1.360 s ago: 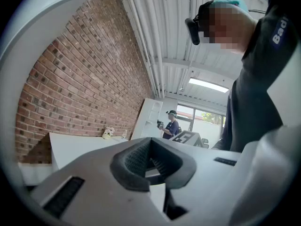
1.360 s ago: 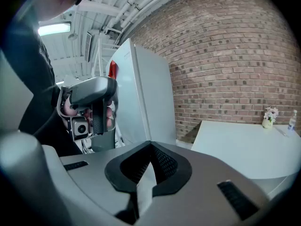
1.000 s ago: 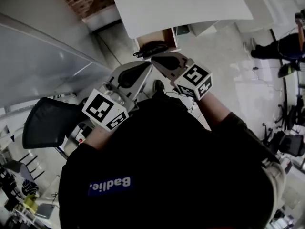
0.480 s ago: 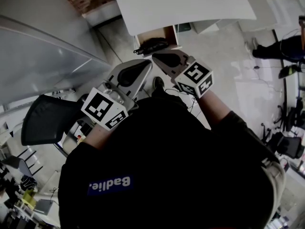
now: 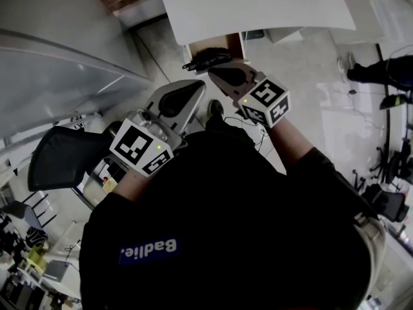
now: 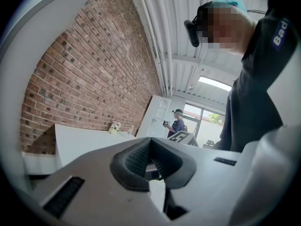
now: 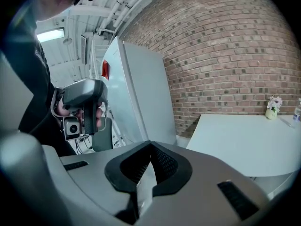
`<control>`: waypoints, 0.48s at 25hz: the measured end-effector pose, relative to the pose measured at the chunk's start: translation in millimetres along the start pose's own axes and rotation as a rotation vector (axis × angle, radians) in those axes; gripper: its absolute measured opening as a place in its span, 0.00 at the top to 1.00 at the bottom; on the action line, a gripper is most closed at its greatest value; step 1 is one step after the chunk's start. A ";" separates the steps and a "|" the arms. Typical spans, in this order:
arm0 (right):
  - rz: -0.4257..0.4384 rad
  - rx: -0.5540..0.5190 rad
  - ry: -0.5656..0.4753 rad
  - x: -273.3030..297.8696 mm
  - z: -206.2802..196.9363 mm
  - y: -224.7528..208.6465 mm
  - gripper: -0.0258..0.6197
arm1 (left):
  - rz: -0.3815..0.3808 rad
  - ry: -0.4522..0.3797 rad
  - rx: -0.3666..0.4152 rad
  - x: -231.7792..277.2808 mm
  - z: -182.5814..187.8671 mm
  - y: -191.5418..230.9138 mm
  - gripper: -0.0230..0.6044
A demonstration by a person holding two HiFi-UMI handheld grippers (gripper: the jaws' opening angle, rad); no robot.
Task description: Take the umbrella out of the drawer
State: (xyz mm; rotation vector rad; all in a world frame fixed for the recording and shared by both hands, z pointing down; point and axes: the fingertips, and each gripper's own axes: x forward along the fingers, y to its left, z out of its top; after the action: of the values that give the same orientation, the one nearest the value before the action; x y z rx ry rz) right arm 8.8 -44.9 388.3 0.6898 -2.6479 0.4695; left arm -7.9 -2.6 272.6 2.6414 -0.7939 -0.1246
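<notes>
A black folded umbrella [image 5: 208, 58] lies in the open wooden drawer [image 5: 222, 44] under the white table [image 5: 258, 5]. My right gripper [image 5: 213, 73] is shut and empty, its tip just short of the umbrella on the near side. In the right gripper view its pads [image 7: 162, 161] meet with nothing between them. My left gripper [image 5: 200, 88] hangs lower and to the left, farther from the drawer, also shut and empty. In the left gripper view [image 6: 150, 140] its jaws are closed. The umbrella is in neither gripper view.
A black office chair [image 5: 61, 160] stands at lower left beside a large pale panel [image 5: 58, 63]. A brick wall [image 7: 225, 55] runs behind the table, which carries a small vase of flowers [image 7: 272, 106]. Another person [image 5: 387, 70] stands far right.
Both grippers have eased forward and slightly down toward the drawer; the right tip now sits closer to the umbrella. Both stay shut.
</notes>
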 end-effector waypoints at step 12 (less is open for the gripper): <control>0.037 -0.024 0.042 12.8 -8.6 -38.0 0.91 | 0.058 0.002 -0.032 25.3 -2.7 13.5 0.96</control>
State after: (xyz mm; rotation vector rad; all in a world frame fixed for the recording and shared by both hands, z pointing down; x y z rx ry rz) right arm 20.3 -77.9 409.7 0.6186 -2.6268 0.4567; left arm 6.9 -26.0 280.8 2.5852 -0.8602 -0.1188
